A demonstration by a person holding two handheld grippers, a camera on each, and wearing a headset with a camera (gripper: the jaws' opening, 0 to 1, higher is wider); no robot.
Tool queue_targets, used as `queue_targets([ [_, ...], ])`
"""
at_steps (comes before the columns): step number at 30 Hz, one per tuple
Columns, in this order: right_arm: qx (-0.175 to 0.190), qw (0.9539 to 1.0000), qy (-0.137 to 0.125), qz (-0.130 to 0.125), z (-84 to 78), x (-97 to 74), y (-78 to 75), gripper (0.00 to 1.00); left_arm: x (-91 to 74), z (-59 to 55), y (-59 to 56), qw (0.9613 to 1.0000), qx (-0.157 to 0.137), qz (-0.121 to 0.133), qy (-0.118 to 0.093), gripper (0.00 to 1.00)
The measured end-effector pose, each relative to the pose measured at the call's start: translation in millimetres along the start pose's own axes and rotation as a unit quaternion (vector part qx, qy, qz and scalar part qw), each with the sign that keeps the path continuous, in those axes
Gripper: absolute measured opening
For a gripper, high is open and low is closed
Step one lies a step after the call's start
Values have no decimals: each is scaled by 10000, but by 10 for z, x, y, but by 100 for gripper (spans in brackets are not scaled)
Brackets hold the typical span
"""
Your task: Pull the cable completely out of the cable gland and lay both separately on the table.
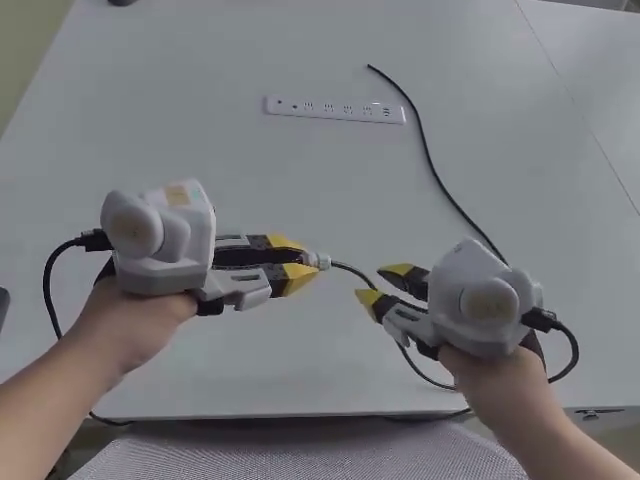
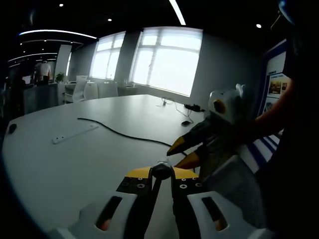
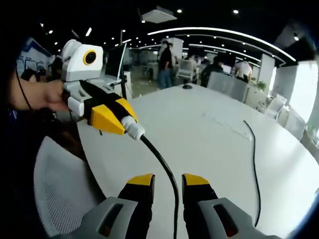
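Observation:
My left gripper is shut on a small pale cable gland, held just above the white table. A black cable leaves the gland and runs right, passing between the yellow fingertips of my right gripper, which stands open around it without pinching. In the right gripper view the cable drops from the gland down between my own jaws. The left gripper view has the gland clamped at my jaw tips, with the right gripper just beyond it.
A white power strip lies flat at the far middle of the table. A long run of black cable trails across the table from beyond the strip toward my right hand. The table's near edge is just below both hands.

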State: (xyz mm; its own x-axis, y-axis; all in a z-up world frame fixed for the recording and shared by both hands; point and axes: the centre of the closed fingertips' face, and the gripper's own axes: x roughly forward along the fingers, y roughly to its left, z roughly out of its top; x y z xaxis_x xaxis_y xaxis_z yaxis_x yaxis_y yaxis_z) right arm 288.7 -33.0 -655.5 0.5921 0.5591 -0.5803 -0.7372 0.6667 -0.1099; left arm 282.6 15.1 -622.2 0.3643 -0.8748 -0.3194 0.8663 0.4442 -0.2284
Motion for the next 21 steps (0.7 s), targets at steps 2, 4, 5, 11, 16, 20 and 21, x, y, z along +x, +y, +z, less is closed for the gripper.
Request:
queue_targets([
  [2, -429, 9991, -18, -28, 116, 18, 20, 17, 8, 8, -8, 10000, -10, -18, -9, 15],
  [4, -632, 9979, -52, 97, 197, 46, 87, 15, 15, 6, -8, 10000, 1, -22, 3, 15],
  [5, -810, 9966, -81, 149, 247, 69, 124, 15, 20, 3, -8, 10000, 0, -23, 7, 15],
  [11, -1455, 9890, -10, 273, 291, 137, 216, 11, 43, -1, -8, 10000, -25, -19, 19, 15],
  [16, -1745, 9843, 24, 271, 308, 144, 213, 6, 44, 30, 2, 10000, -36, -26, -2, 15],
  [20, -1960, 9802, 82, 273, 287, 149, 199, 4, 52, 30, 3, 10000, -21, -38, 14, 15],
  [21, -1993, 9795, 99, 264, 279, 147, 192, 3, 55, 24, 2, 10000, -28, -49, 27, 15],
])
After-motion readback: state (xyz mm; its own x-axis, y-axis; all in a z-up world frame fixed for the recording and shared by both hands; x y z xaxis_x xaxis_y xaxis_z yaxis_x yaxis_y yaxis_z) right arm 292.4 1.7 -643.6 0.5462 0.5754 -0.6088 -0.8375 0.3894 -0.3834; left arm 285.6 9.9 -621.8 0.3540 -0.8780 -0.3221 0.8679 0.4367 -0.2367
